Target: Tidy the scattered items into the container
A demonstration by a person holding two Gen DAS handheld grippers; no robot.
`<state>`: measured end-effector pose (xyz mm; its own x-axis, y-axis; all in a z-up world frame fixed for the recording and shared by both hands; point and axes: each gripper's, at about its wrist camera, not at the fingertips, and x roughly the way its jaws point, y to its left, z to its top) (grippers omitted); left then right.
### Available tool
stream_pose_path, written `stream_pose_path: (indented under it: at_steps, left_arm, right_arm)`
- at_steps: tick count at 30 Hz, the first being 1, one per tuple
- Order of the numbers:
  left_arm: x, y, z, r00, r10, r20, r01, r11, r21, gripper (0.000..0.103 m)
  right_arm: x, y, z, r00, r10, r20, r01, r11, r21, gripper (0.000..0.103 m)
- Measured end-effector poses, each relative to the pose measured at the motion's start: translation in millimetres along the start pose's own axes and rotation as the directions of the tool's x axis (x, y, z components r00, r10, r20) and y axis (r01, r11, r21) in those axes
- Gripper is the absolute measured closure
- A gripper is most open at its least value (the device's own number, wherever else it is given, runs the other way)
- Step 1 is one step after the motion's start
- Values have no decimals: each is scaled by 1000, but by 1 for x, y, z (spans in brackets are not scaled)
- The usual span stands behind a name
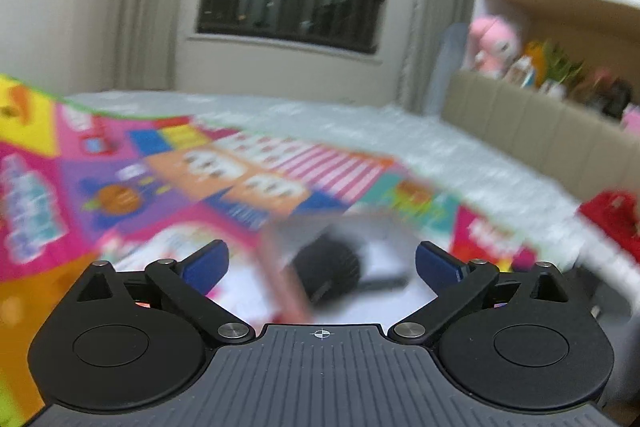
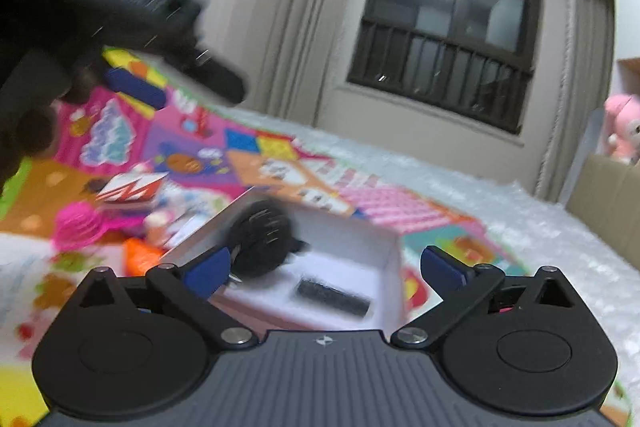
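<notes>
An open white box (image 2: pixel 360 239) lies on a colourful play mat (image 2: pixel 120 143) just ahead of my right gripper (image 2: pixel 326 269). That gripper is open with nothing between its fingers. Inside the box are a round black bristly item (image 2: pixel 260 235) and a dark short cylinder (image 2: pixel 332 297). Left of the box lie a pink comb-like toy (image 2: pixel 76 227), a red-and-white pack (image 2: pixel 132 189) and an orange piece (image 2: pixel 140 255). In the blurred left wrist view my left gripper (image 1: pixel 322 263) is open and empty above the same box (image 1: pixel 384 267) and black item (image 1: pixel 328 267).
The mat (image 1: pixel 120 187) lies on a bed with a white fluffy cover (image 1: pixel 400 135). A beige headboard (image 1: pixel 540 131) and a shelf of plush toys (image 1: pixel 496 43) stand to the right. A dark window (image 2: pixel 448 27) and curtains are behind. The left tool's blue pad (image 2: pixel 134 87) shows at upper left.
</notes>
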<state>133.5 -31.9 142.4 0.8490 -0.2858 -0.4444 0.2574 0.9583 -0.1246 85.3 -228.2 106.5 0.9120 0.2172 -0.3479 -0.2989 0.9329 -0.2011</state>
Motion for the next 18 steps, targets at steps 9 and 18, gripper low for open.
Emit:
stream_pose_path:
  at_steps: [9,18]
  left_arm:
    - [-68,36,-87,984,145,-102,-147,989,-21,0]
    - [-101,57,-119,990,99,-102,-104,994,-46,0]
  right_arm:
    - [-7,55,20,993,113,-44,-115,992,-45,0]
    - [62,135,57,972,164,-170,-184,977,-105,45]
